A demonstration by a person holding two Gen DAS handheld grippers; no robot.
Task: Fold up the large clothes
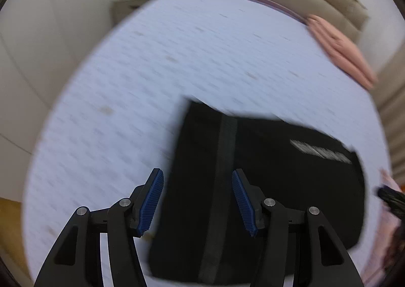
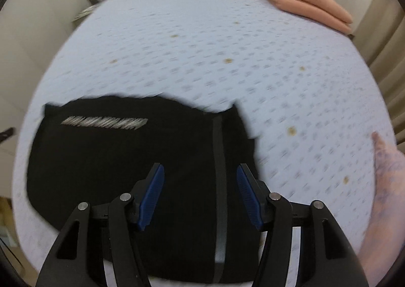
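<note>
Bed surface [image 1: 177,59]: a broad mattress is covered in pale lilac-grey sheeting, printed with rows of small dark dashes and marked by a few brownish spots.

Black garment [image 1: 265,173]: a dark, matt cloth is laid flat on the near part of the bed, folded to a roughly rectangular block with rounded, slightly ragged edges. A narrow grey band [image 1: 222,185] runs lengthwise down it, and a white, streaked strip of print [image 2: 105,122] is seen near one end.

Left gripper [image 1: 197,201]: black jointed fingers with ribbed blue pads [image 1: 152,203] are held spread apart above the garment; nothing is pinched between them.

Right gripper [image 2: 200,196]: of the same build, its blue pads [image 2: 249,198] are likewise parted over the garment, with no cloth gripped.

Peach cloth [image 2: 303,1]: a soft, thickly folded bundle is set at the far corner of the bed, well apart from the black garment.

Pink patterned fabric [image 2: 387,185]: seen blurred at the right edge of the right wrist view.
</note>
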